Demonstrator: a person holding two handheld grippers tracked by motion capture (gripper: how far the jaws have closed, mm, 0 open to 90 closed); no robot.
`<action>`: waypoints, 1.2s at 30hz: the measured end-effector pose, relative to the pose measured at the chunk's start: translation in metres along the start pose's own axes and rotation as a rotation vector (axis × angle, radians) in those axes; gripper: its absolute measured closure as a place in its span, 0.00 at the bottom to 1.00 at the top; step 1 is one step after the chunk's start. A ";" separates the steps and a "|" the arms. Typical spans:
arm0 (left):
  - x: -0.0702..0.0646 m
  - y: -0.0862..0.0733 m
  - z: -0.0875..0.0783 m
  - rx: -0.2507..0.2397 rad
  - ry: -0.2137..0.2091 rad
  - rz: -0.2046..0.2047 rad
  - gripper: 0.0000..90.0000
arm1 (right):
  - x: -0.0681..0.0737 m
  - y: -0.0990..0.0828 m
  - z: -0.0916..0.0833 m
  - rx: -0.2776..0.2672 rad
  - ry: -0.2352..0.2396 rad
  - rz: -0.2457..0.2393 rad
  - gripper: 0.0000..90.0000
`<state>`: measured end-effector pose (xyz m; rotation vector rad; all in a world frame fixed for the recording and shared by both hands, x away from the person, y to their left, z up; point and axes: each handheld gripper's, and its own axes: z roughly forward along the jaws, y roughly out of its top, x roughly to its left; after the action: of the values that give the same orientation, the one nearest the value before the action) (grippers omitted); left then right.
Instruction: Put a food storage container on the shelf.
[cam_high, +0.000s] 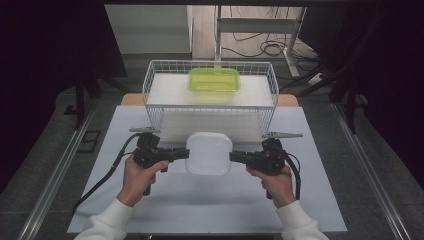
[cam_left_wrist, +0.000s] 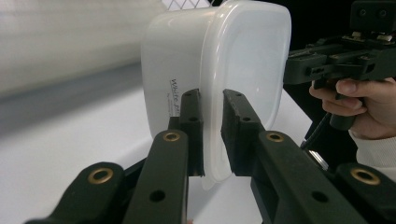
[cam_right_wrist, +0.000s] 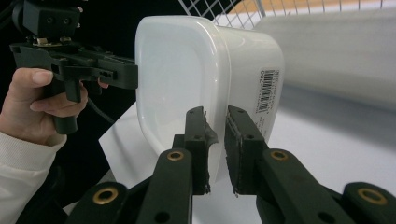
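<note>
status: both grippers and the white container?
Left gripper and right gripper shut on white container rim, opposite sides. Container lidded. Wire basket just behind.

Printed text on white container (cam_left_wrist: 175, 95) side: too small/blurred to read, partly behind left gripper (cam_left_wrist: 212, 135) jaw. Barcode label (cam_right_wrist: 267, 91) digits illegible. Container rim edge hidden betw. right gripper (cam_right_wrist: 215, 149) pads. Wire basket (cam_left_wrist: 184, 3) cut off by top edge in both gripper views. Bkgd blurred.

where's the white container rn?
High view, centre: white container held between left gripper and right gripper, just in front of the wire basket.
</note>
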<state>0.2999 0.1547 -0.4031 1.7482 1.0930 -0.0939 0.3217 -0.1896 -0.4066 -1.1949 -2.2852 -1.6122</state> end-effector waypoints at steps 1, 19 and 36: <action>0.000 0.002 -0.001 -0.003 0.001 0.006 0.88 | 0.001 0.003 -0.001 -0.002 0.001 -0.002 0.87; -0.012 0.034 -0.015 -0.051 -0.005 0.060 0.88 | 0.015 0.038 -0.014 -0.049 0.002 -0.067 0.88; -0.021 0.083 -0.023 -0.090 -0.011 0.097 0.88 | 0.022 0.084 -0.029 -0.092 -0.014 -0.115 0.88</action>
<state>0.3362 0.1548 -0.3221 1.7143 0.9880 0.0057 0.3510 -0.1905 -0.3195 -1.1152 -2.3516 -1.7723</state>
